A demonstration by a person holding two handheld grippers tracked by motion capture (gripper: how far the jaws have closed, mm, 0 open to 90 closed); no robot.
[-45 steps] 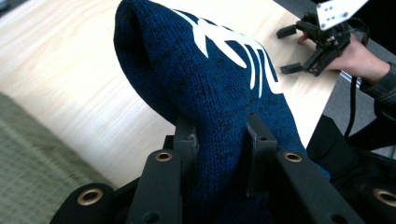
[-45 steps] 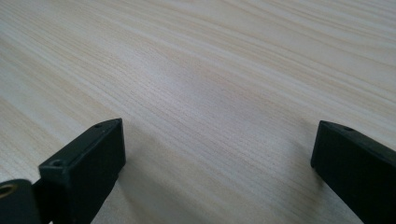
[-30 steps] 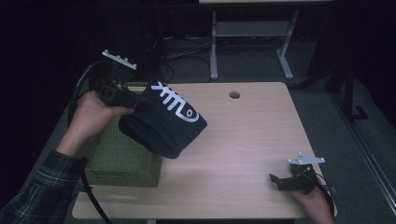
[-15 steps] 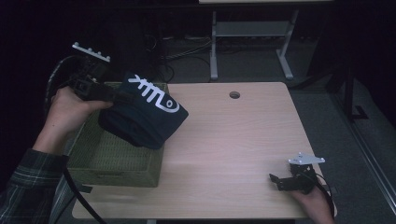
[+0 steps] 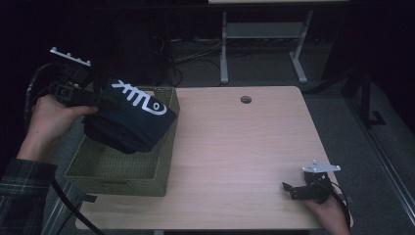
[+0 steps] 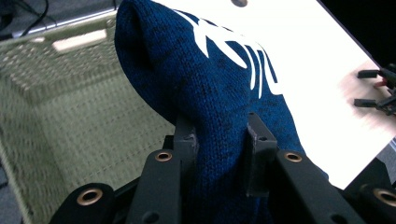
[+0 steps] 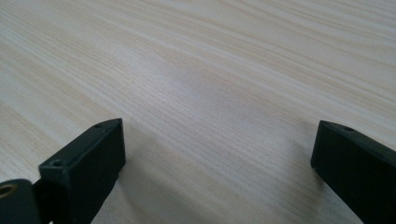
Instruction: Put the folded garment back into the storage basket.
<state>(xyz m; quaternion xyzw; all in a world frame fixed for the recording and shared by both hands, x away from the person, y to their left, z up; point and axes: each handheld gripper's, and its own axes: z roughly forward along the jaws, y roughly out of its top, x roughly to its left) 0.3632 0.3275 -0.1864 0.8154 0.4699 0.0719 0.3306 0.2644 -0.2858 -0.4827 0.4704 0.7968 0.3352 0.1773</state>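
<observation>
A dark blue knitted garment (image 5: 132,120) with a white printed mark hangs in the air over the olive woven basket (image 5: 161,169) at the table's left. My left gripper (image 5: 105,102) is shut on the garment's left edge. In the left gripper view the knit (image 6: 219,93) is bunched between the two black jaws, with the basket's inside (image 6: 70,121) below. My right gripper (image 5: 289,190) rests low at the table's front right, open, with bare wood (image 7: 210,116) between its jaws.
The light wooden table (image 5: 244,142) has a round cable hole (image 5: 245,100) near its far edge. A metal frame leg (image 5: 224,49) and cables stand on the dark floor behind. My right gripper (image 6: 378,91) appears at the far right of the left gripper view.
My left gripper has carried the garment leftward, from over the table's middle to above the basket. The right gripper has stayed put.
</observation>
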